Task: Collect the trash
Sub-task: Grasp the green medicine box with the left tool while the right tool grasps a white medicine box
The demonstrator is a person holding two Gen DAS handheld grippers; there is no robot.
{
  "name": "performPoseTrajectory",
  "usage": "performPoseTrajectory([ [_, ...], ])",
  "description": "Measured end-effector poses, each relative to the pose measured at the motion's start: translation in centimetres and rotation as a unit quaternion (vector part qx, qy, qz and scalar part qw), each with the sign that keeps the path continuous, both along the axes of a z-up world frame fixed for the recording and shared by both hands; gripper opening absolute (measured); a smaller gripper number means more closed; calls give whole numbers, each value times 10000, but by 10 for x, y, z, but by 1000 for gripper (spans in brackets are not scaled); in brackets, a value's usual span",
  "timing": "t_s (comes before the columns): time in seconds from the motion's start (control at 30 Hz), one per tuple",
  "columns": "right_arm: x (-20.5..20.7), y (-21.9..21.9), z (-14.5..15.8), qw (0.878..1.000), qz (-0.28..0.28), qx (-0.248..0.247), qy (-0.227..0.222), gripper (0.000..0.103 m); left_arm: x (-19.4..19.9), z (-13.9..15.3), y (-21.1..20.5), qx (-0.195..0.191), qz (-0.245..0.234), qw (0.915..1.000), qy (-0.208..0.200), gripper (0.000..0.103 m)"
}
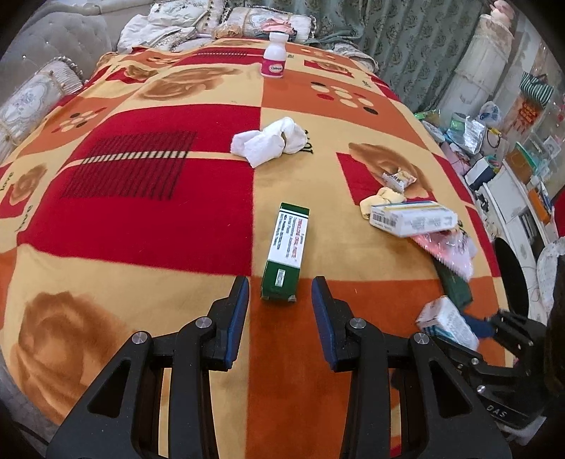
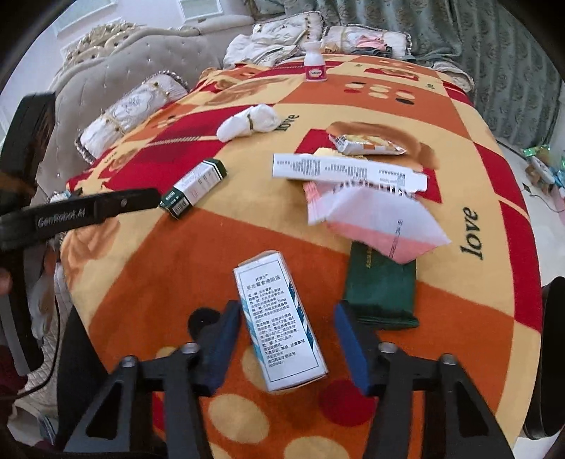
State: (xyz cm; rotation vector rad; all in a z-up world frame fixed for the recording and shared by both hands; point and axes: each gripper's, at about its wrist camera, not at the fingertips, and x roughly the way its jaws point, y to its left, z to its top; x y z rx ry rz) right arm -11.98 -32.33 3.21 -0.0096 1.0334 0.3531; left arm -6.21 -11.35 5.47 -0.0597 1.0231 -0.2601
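A green-and-white carton [image 1: 284,252] lies on the patterned blanket [image 1: 141,212]. Its near end sits between the fingertips of my left gripper [image 1: 280,293], which is open with a gap on both sides. My right gripper [image 2: 286,317] straddles a white-and-blue carton [image 2: 279,325]. The left pad is close against it and the right pad stands clear, so this gripper is open. Other trash on the blanket: a crumpled tissue [image 1: 270,141], a long white box [image 2: 346,169], a pink-and-white bag [image 2: 374,219], a dark green packet [image 2: 381,289], a snack wrapper [image 2: 367,144] and a pink-labelled bottle [image 1: 273,56].
The blanket covers a bed with a grey tufted headboard [image 2: 106,81] and pillows [image 1: 176,24] at the far end. A green curtain [image 1: 406,46] hangs behind. Boxes and bags crowd the floor [image 1: 494,148] past the bed's right edge.
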Motion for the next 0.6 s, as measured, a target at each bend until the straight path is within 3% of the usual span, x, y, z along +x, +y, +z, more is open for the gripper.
performPoseTrajectory([
  [0.07,3,-1,-1,9999,33,120,57,33,8,-5,-4,15,-27,10000,40,35],
  [0.23,7,3,1,9999,37,162,-15,33,26,-18,-10,128,-36,9999,32,34],
  [0.33,5,4,7,9995,56,289,-65,33,29,-22,-7,-10,-3,9999,116,23],
  [0.6,-1,-2,32,9981,52,503,-354,33,5,4,-14,-287,-143,9994,-109,22],
])
